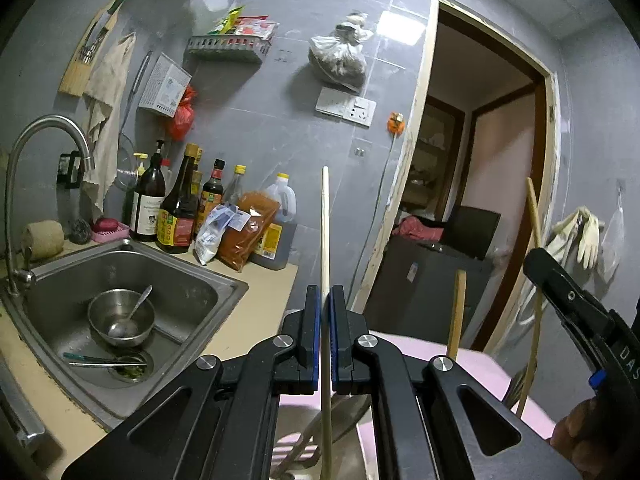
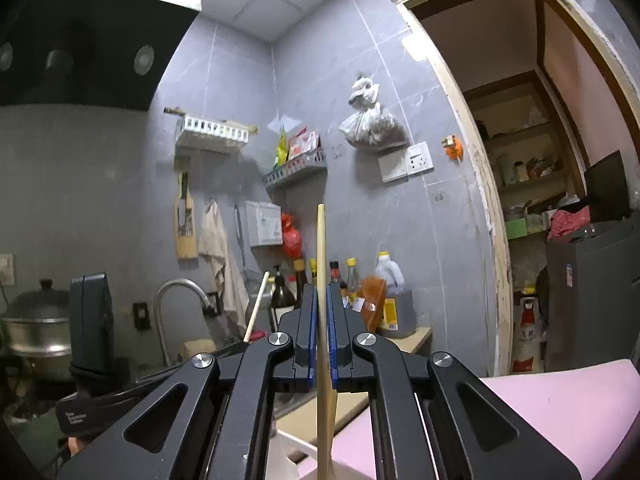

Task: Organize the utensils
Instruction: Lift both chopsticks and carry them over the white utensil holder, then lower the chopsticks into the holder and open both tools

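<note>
My left gripper (image 1: 325,292) is shut on a pale chopstick (image 1: 325,216) that stands upright between its blue pads, its lower end running down past the frame bottom. At the right of that view my right gripper (image 1: 536,264) grips a darker wooden chopstick (image 1: 534,216). In the right wrist view the right gripper (image 2: 320,290) is shut on that wooden chopstick (image 2: 321,240), also upright. To its left, the left gripper (image 2: 236,347) shows with the pale chopstick (image 2: 256,304) slanting up from it. Both hang over a pink surface (image 2: 560,400).
A steel sink (image 1: 224,280) on the left holds a bowl with a spoon (image 1: 120,316) and more utensils (image 1: 104,360) by the drain. Sauce bottles (image 1: 180,208) line the counter's back. Another wooden handle (image 1: 457,312) stands behind the pink surface (image 1: 480,368). A doorway (image 1: 480,160) opens on the right.
</note>
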Motion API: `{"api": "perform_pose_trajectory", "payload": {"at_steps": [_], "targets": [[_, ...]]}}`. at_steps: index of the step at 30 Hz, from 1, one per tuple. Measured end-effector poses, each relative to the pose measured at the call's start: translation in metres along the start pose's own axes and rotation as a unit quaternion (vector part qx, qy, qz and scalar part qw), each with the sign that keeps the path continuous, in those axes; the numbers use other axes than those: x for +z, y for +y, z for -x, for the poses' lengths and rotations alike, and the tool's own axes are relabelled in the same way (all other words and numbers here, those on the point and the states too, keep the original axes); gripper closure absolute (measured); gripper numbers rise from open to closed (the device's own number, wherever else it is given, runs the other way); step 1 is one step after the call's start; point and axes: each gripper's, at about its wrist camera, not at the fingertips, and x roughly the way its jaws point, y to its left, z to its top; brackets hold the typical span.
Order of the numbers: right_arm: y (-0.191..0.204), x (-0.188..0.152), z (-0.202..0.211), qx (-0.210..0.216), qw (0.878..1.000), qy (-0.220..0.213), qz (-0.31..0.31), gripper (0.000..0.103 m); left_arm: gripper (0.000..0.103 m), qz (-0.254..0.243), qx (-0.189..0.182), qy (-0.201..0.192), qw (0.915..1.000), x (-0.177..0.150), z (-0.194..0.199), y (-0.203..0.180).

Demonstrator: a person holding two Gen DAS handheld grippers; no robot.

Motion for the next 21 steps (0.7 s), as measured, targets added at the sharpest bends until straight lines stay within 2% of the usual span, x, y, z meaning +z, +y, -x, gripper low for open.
{"api": "perform_pose_trajectory", "payload": {"at_steps": [5, 14, 21], "targets": [[0.002, -0.011, 0.002, 0.000, 1.000, 0.026, 0.014, 0.100, 0.101, -0.028, 0.012, 0.014, 0.9994, -0.015, 0.004, -0.009], [0.001, -0.021, 0.011, 0.001, 0.997, 0.069, 0.020, 0.099, 0.100, -0.034, 0.027, 0.031, 0.9986, -0.030, 0.016, -0.013], [0.001, -0.026, 0.017, 0.000, 0.996, 0.081, 0.020, 0.097, 0.100, -0.034, 0.025, 0.068, 0.9968, -0.035, 0.015, -0.012]]}}
